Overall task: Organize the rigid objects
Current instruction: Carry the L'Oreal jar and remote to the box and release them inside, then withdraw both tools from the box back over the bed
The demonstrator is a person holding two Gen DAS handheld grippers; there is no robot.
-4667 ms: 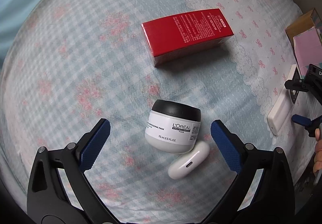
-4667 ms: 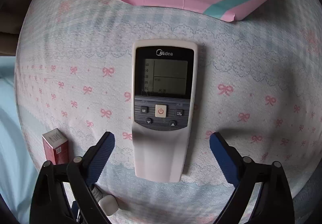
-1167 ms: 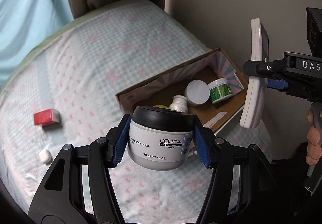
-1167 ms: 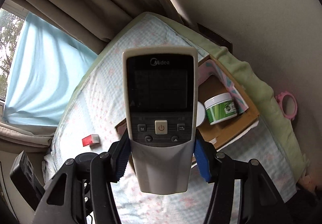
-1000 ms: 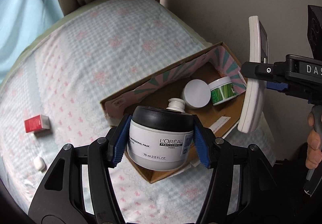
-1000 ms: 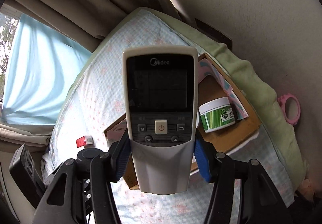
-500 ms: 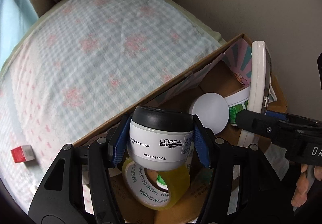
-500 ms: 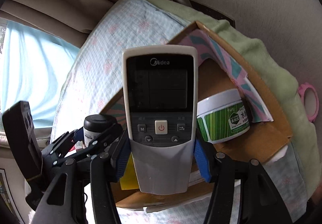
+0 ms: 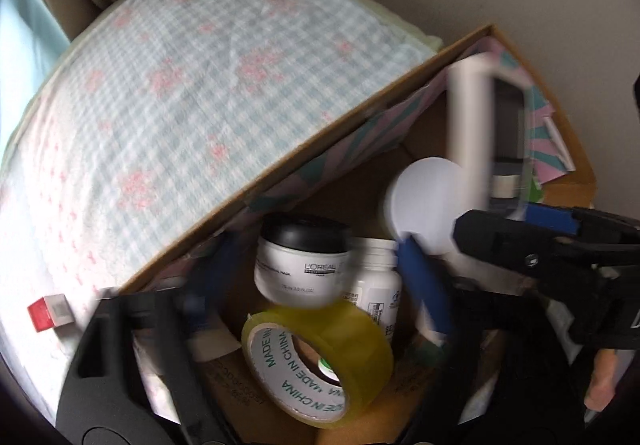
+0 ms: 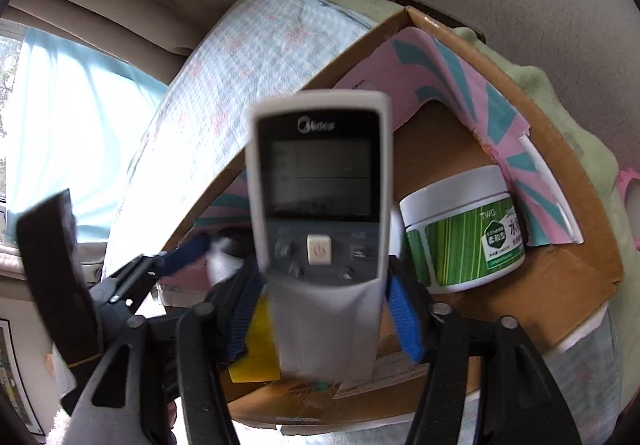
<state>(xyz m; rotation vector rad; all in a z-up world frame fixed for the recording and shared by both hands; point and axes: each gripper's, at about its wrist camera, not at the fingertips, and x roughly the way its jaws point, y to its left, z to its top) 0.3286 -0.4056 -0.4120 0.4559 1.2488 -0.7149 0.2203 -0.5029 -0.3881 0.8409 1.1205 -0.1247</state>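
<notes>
The white L'Oreal jar (image 9: 302, 265) with a black lid sits free inside the cardboard box (image 9: 320, 133), above a yellow tape roll (image 9: 320, 361). My left gripper (image 9: 320, 285) is open, its blue pads spread wide of the jar. The white Midea remote (image 10: 320, 213) stands blurred over the box (image 10: 560, 277). My right gripper (image 10: 324, 317) has its pads parted from the remote's sides. The remote also shows in the left wrist view (image 9: 472, 141).
The box holds a green-labelled jar (image 10: 464, 233), a white round lid (image 9: 424, 205) and a white bottle (image 9: 376, 285). A small red box (image 9: 50, 312) lies on the checked bedspread (image 9: 180, 85). A wall stands right behind the box.
Both grippers have moved down into the box. My left gripper has opened and let the jar go. My right gripper's pads have spread and the remote is slipping free.
</notes>
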